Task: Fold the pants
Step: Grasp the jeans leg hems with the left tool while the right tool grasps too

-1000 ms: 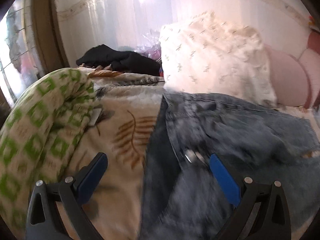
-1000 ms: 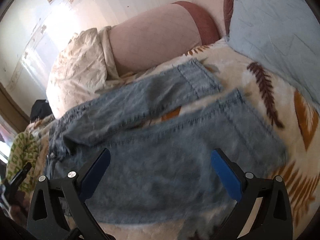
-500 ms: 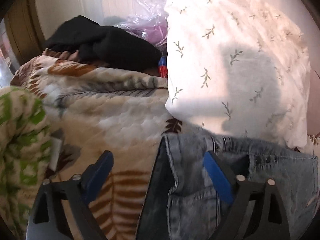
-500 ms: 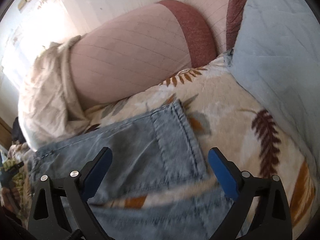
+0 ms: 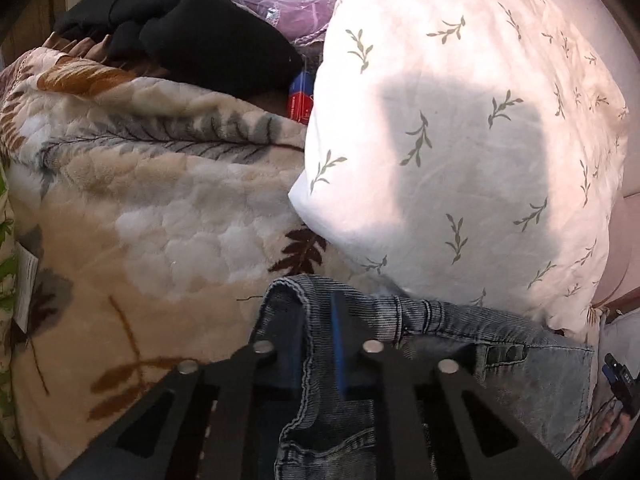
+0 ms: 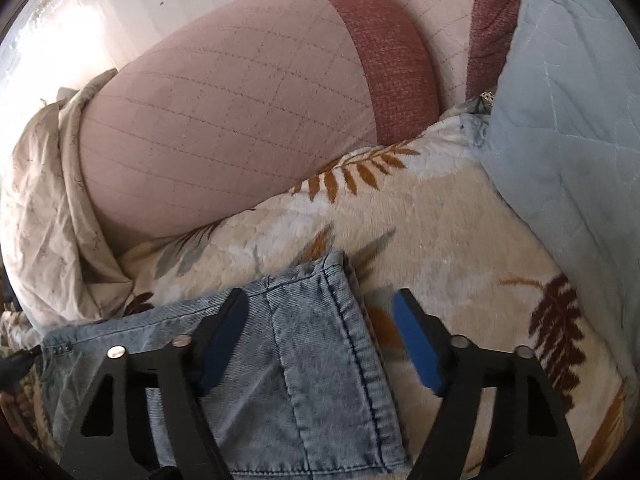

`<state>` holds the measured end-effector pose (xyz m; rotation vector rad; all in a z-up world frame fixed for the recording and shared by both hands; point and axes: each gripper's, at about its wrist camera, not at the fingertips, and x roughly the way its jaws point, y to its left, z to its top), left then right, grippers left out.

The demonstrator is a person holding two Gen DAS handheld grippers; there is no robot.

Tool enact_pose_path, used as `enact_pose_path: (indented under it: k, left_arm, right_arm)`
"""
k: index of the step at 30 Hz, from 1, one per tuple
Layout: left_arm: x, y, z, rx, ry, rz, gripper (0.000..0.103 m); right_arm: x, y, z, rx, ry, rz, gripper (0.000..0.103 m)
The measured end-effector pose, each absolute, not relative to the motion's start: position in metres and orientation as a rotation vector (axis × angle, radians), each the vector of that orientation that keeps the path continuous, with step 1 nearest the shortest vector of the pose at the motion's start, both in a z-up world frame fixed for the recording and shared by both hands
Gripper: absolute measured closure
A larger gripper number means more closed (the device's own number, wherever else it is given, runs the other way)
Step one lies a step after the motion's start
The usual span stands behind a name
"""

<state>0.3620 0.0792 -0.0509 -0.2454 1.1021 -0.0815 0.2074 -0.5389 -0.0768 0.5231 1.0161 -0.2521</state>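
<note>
Light blue jeans point(image 5: 540, 380) lie on a leaf-print blanket point(image 5: 140, 200) on a bed. In the left wrist view my left gripper point(image 5: 316, 304) is shut on the top corner of the jeans' waistband, with the denim edge pinched between the pads. In the right wrist view a leg hem of the jeans point(image 6: 320, 380) lies between the jaws of my right gripper point(image 6: 320, 300). Those jaws are closing. One blue pad point(image 6: 224, 340) rests over the denim and the other sits on the blanket point(image 6: 440, 220) beside the hem; they do not squeeze the cloth.
A white pillow with leaf sprigs point(image 5: 460, 140) lies just behind the waistband. A black garment point(image 5: 192, 28) and a plastic bag sit further back. A pink bolster point(image 6: 224, 120) and a pale blue quilt point(image 6: 568, 120) border the hem end.
Both grippers moved across the jeans to the far edge and came lower. The left jaws closed onto the waistband corner. The right jaws narrowed around the leg hem.
</note>
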Motion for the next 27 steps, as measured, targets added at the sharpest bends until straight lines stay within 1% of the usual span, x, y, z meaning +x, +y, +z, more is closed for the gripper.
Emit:
enact_pose_path:
  k: [1, 3, 11, 14, 15, 16, 17, 18, 19, 21, 24, 27]
  left_arm:
    - [0.362, 0.077, -0.051, -0.246, 1.101, -0.085, 0.097]
    - [0.363, 0.073, -0.052, -0.236, 1.088, -0.089, 0.098]
    - [0.365, 0.079, -0.049, -0.285, 1.061, -0.092, 0.098]
    - [0.364, 0.077, -0.049, -0.285, 1.055, -0.077, 0.098]
    - [0.364, 0.077, -0.049, -0.290, 1.051, -0.074, 0.098]
    - [0.361, 0.078, -0.049, -0.292, 1.047, -0.072, 0.098]
    - [0.358, 0.079, -0.050, -0.291, 1.044, -0.068, 0.098]
    - [0.356, 0.079, -0.049, -0.293, 1.039, -0.065, 0.099]
    - [0.354, 0.080, -0.045, -0.301, 1.029, -0.066, 0.099]
    - [0.349, 0.080, -0.036, -0.311, 1.008, -0.073, 0.099]
    - [0.336, 0.083, -0.015, -0.343, 0.976, -0.102, 0.099]
    - [0.318, 0.080, 0.011, -0.351, 0.951, -0.142, 0.099]
  right_arm:
    - [0.210, -0.540, -0.078, 0.511, 1.025, -0.250, 0.039]
    - [0.214, -0.544, -0.083, 0.517, 1.038, -0.235, 0.043]
    - [0.229, -0.554, -0.098, 0.577, 1.056, -0.193, 0.042]
    - [0.243, -0.548, -0.112, 0.567, 1.103, -0.202, 0.042]
    - [0.248, -0.546, -0.119, 0.564, 1.122, -0.213, 0.044]
    - [0.250, -0.545, -0.124, 0.570, 1.133, -0.223, 0.052]
    - [0.251, -0.544, -0.126, 0.557, 1.121, -0.239, 0.055]
    - [0.251, -0.542, -0.124, 0.533, 1.108, -0.246, 0.069]
    - [0.251, -0.540, -0.123, 0.520, 1.111, -0.244, 0.079]
    - [0.248, -0.537, -0.114, 0.516, 1.094, -0.230, 0.083]
    - [0.234, -0.529, -0.084, 0.466, 1.011, -0.216, 0.084]
    - [0.215, -0.528, -0.051, 0.485, 0.946, -0.200, 0.084]
